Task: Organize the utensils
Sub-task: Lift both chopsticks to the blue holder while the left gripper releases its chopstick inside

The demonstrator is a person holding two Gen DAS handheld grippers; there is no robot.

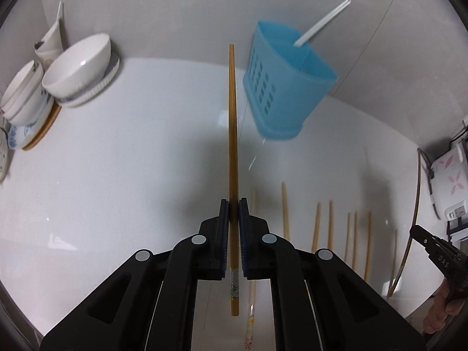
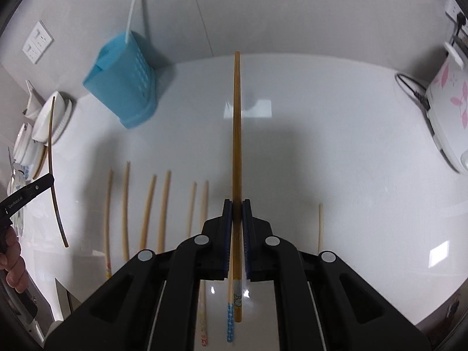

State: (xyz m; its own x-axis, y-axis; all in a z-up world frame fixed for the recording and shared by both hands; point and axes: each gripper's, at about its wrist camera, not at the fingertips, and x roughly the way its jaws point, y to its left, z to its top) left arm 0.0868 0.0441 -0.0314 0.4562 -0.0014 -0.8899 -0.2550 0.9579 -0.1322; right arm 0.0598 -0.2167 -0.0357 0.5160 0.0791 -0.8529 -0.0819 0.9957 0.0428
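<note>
Your left gripper point(image 1: 234, 204) is clenched on one brown chopstick point(image 1: 232, 122) and your right gripper point(image 2: 237, 206) on another point(image 2: 237, 134), each gripped toward its decorated end and raised clear of the bench point(image 1: 117, 175). Judge them light, stiff and slippery, so grip short of the end. From left: bowls point(image 1: 82, 61), the blue holder point(image 1: 280, 87) holding a white utensil point(image 1: 321, 23), then loose chopsticks point(image 2: 146, 210); nothing blocks the holder.

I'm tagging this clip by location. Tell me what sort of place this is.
Most likely a home kitchen counter. A stack of white bowls and plates sits by the wall, a blue utensil holder stands on the white countertop, and a flowered rice cooker sits at the right.
</note>
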